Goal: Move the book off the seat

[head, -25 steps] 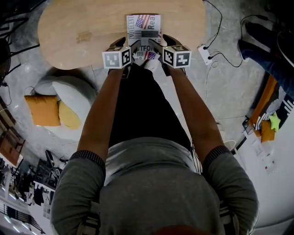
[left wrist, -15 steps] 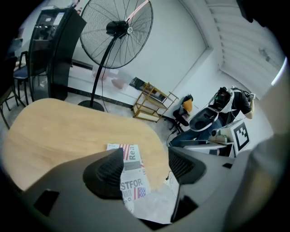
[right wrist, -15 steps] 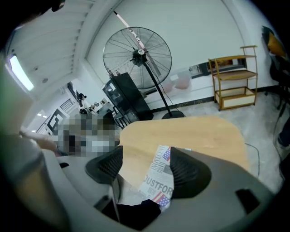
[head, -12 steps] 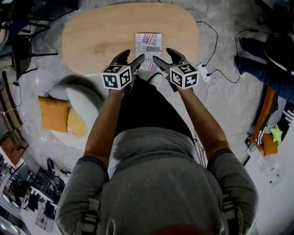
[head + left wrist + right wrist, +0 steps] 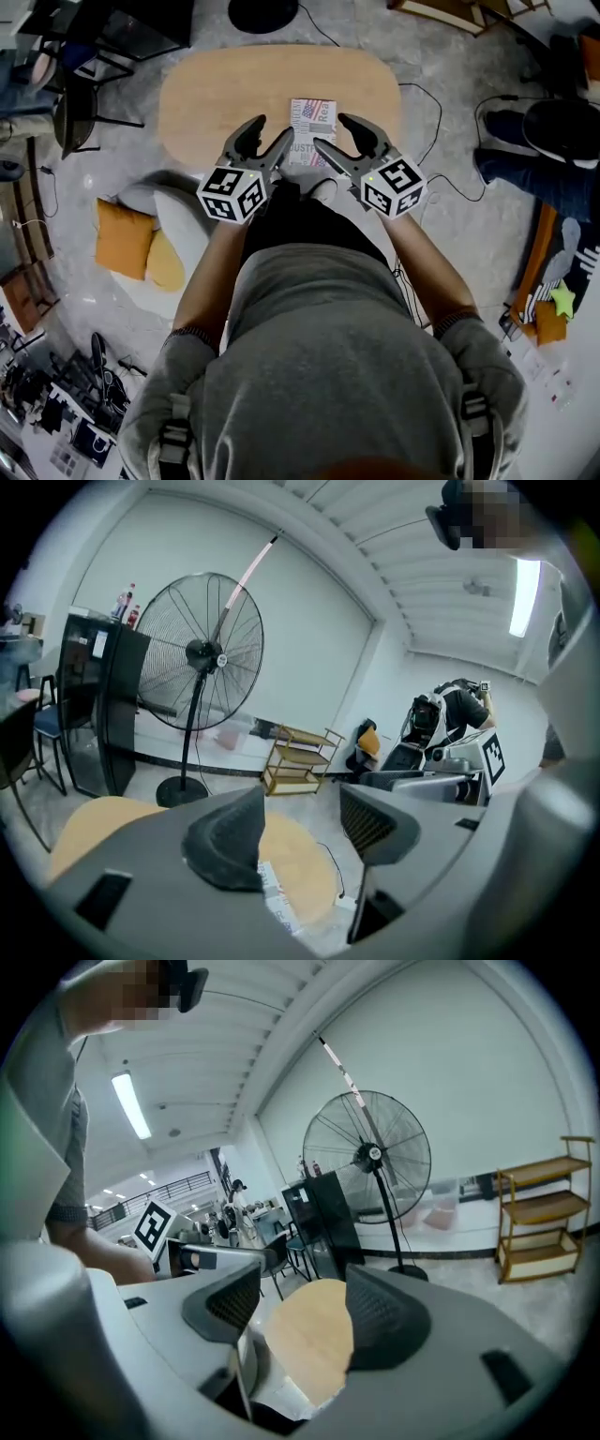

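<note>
Head view: book half hidden
Our left gripper and right gripper, jaws closing, empty, cover its near end.

The pale tan oval wooden tabletop shows a faint grain. The white-covered paperback book bears a red, white and blue stars-and-stripes patch and dark lettering. The square orange cushion sits beside a rounder yellow cushion. The mottled concrete floor is grey.
</note>
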{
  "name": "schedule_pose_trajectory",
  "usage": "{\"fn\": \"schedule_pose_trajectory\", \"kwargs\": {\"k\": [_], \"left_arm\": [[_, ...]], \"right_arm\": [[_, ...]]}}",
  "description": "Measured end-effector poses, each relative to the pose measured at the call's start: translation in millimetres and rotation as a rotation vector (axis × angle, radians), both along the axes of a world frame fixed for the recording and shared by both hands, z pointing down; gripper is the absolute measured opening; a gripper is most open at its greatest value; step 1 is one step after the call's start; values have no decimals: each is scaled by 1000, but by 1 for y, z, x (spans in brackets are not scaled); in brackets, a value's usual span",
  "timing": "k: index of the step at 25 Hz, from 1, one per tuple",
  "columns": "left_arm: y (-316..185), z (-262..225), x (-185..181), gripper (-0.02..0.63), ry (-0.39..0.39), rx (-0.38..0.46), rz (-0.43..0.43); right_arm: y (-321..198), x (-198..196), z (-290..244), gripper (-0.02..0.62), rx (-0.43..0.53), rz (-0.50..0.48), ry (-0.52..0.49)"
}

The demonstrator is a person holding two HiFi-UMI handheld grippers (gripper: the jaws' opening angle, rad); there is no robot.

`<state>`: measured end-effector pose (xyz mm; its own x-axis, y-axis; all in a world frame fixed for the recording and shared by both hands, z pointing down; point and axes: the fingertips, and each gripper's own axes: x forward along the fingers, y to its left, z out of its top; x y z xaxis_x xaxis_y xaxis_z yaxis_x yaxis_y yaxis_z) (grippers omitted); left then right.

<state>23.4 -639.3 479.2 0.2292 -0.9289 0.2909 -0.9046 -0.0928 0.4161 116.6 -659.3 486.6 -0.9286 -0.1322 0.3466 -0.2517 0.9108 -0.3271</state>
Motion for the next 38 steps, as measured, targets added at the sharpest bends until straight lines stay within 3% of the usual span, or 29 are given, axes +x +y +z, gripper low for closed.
{"fn": "schedule_pose_trajectory", "kwargs": {"k": [3, 7, 10, 14, 18, 22, 32, 38], "left_arm": [[10, -42, -1, 225, -38, 70, -4], [24, -98, 11, 170, -188, 173, 32], [32, -135, 23, 130, -238, 248, 63], [43, -166, 40, 79, -249, 318, 79], [47, -181, 56, 26, -213, 365, 88], [55, -190, 60, 15, -222, 376, 88], [54, -209, 63, 15, -275, 423, 110], [51, -207, 64, 15, -276, 411, 111]], "right_arm": [[8, -7, -44, 273, 71, -43, -61], [26, -9, -92, 247, 133, -81, -112], [40, -8, -121, 214, 163, -91, -150], [53, 2, -147, 158, 216, -82, -181], [55, 20, -169, 92, 273, -50, -203], [59, 24, -181, 8, 314, -49, -219], [59, 29, -195, 6, 368, -59, -224], [54, 33, -196, 6, 371, -44, -221]]}}
